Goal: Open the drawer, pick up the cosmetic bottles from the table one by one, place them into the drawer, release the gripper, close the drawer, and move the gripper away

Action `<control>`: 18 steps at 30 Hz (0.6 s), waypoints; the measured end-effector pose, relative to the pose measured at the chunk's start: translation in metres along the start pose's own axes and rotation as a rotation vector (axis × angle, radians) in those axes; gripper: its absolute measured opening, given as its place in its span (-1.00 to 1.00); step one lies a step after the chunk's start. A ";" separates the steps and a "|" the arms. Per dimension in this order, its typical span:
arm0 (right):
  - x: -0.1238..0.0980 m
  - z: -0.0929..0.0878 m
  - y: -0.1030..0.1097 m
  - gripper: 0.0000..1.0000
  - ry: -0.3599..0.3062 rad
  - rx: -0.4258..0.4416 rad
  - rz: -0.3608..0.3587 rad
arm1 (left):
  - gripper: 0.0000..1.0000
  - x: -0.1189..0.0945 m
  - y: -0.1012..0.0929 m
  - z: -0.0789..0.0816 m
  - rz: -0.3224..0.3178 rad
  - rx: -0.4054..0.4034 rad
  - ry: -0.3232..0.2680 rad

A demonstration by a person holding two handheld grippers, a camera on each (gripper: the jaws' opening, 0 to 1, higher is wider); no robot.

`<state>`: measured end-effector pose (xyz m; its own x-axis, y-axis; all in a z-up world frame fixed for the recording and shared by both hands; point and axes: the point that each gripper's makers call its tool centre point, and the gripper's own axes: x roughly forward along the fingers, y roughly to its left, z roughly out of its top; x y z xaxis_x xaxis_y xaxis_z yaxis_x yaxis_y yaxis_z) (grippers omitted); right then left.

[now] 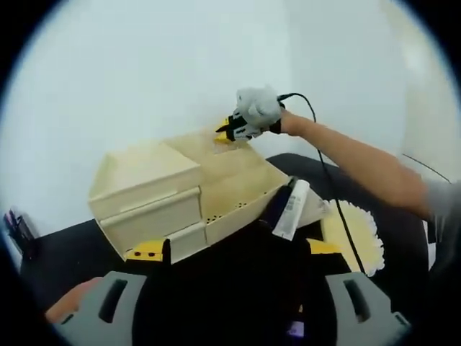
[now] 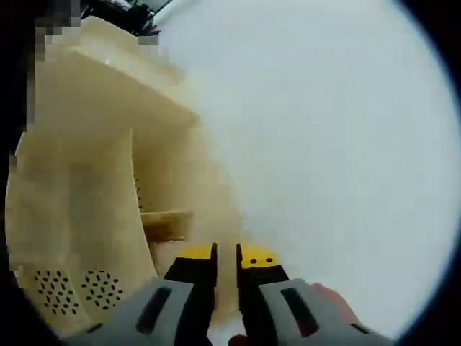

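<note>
In the left gripper view, the left gripper [image 1: 234, 249] is standing with its jaws wide apart and nothing between them, low over the dark table [image 1: 65, 252]. Just beyond its jaws a cosmetic bottle [image 1: 290, 209], a white tube with a dark cap, is lying on the table, close against the front of the cream organizer [image 1: 155, 191]. To the right of the bottle a pale scalloped mat [image 1: 360, 234] is lying. The organizer's compartment [image 1: 238, 187] near the bottle is looking open at the top; I cannot tell whether it is the pulled-out drawer.

Farther back, a gloved hand [image 1: 258, 108] is holding the right gripper [image 1: 225, 133] at the back upper edge of the organizer. In the right gripper view its yellow-tipped jaws are almost closed, with a thin gap and nothing seen between them, and the organizer's perforated wall [image 2: 72, 288] is very near.

I judge that the picking step is in hand: the bottle is not yet in the drawer. The next move is asking the left gripper to go forward, put its jaws around the tube across its narrow side, and close gently, because the tube is lying tilted.
</note>
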<state>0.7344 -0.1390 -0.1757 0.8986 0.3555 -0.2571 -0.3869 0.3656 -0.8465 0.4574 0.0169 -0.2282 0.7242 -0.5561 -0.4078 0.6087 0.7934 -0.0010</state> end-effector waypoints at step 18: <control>-0.008 -0.021 0.011 -0.73 0.226 0.782 0.160 | 0.37 0.004 -0.003 0.000 -0.012 0.010 0.002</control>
<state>0.7271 -0.1556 -0.1926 0.8081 0.3034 -0.5048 -0.4711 0.8474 -0.2449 0.4579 0.0124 -0.2300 0.7162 -0.5649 -0.4099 0.6203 0.7843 0.0029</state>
